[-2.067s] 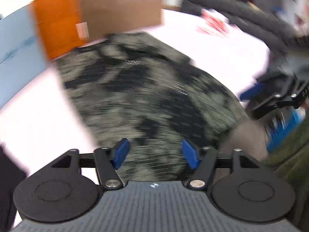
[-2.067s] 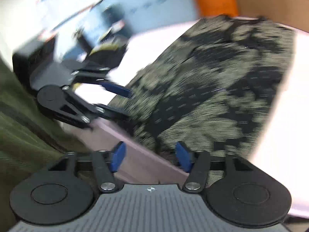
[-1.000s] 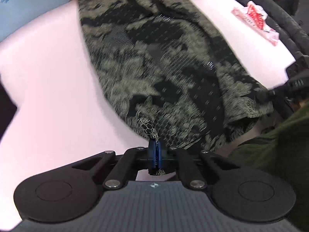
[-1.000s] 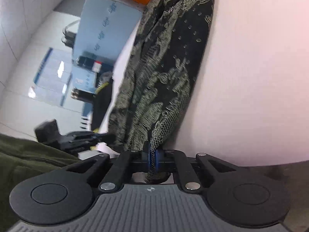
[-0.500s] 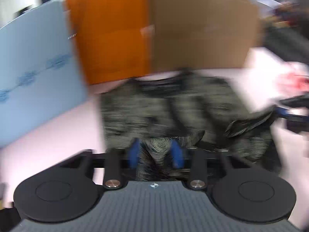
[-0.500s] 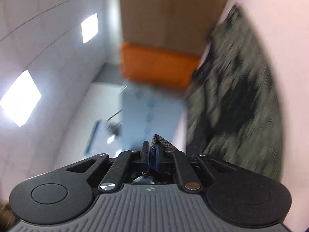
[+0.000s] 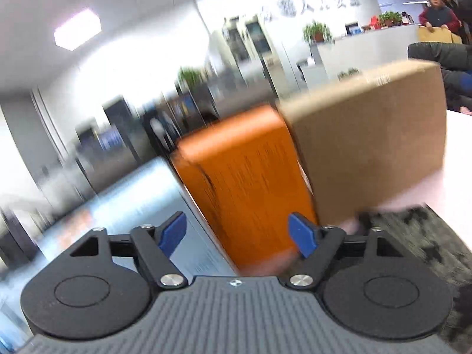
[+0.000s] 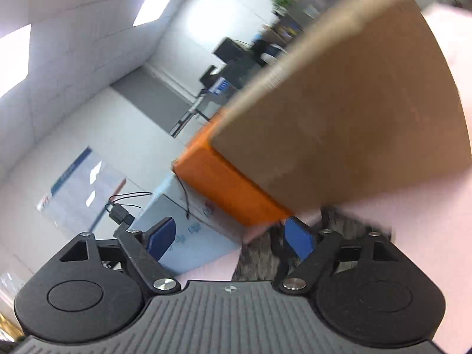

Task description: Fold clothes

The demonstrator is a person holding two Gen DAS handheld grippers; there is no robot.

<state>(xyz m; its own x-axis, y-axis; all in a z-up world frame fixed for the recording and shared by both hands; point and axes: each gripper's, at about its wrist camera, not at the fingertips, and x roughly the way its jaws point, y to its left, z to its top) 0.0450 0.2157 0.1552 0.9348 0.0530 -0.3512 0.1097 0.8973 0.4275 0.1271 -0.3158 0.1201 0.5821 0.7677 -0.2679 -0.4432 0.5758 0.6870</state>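
Both grippers are letting go at the far end of a fold. The left gripper [image 7: 237, 234] and right gripper [image 8: 230, 240] have just been opening, jaws standing wide with nothing between them. The dark, pale-patterned garment [image 7: 419, 244], blurred and probably a knit, is lying on the pink worktop [image 7: 454, 159] before an orange box [image 7: 250, 183] and a cardboard box [image 7: 368, 141]. Next, I'd say, they're needing a fresh edge to pinch.

Bright ceiling panels [image 8: 153, 8], heavy motion blur, fisheye bending at edges
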